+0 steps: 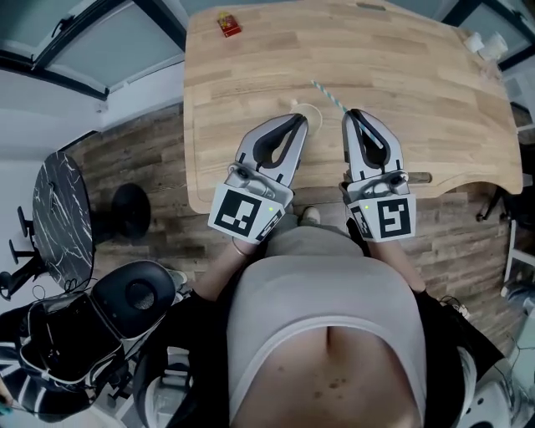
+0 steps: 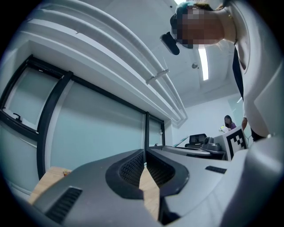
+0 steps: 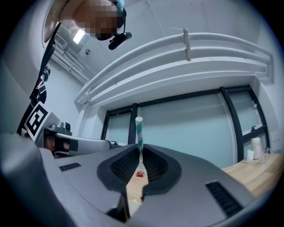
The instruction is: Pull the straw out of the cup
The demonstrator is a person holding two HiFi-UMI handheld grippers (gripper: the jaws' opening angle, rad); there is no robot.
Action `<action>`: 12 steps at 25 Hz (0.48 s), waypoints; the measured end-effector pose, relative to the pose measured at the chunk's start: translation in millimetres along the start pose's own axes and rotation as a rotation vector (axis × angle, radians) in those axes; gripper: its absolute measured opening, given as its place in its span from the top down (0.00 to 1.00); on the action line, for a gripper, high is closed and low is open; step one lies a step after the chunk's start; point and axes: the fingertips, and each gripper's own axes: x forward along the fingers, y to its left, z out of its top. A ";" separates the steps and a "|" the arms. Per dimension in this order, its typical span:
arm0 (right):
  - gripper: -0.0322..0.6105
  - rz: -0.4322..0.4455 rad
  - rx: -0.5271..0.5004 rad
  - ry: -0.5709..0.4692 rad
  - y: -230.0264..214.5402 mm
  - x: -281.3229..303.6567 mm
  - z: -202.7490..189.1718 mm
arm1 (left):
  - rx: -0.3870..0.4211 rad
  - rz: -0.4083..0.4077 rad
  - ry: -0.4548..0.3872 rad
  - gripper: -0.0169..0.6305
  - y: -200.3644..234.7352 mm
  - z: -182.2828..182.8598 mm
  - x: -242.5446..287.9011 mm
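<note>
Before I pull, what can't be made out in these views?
- The cup, head view: clear, only a faint outline.
- The straw: lower end hidden by the right claw in both head and right gripper views; in or out of the cup is unclear.
- The left claw: tips together, but no cup shows in the left gripper view; a rim grip is unconfirmed.
- The red item at the table's far edge: too small to identify.

The table (image 1: 418,100) is pale matt wood, the floor (image 1: 142,150) darker, rougher planks. The left gripper (image 1: 298,121) and right gripper (image 1: 352,114) are smooth matt grey plastic with ribbed pads (image 3: 126,166). The straw (image 3: 139,133) looks like matt paper.
</note>
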 end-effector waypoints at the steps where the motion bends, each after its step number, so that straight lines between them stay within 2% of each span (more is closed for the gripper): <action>1: 0.88 0.008 0.001 0.002 0.2 -1.7 -3.1 | 0.004 0.007 0.003 0.95 -3.3 -1.8 -1.2; 8: 0.88 0.053 0.050 0.015 5.1 -14.7 -20.3 | 0.003 0.046 0.048 0.95 -23.3 -20.6 -14.6; 12: 0.88 0.057 0.042 0.003 12.0 -21.5 -13.8 | 0.020 0.047 0.010 0.95 -26.5 -10.0 -21.1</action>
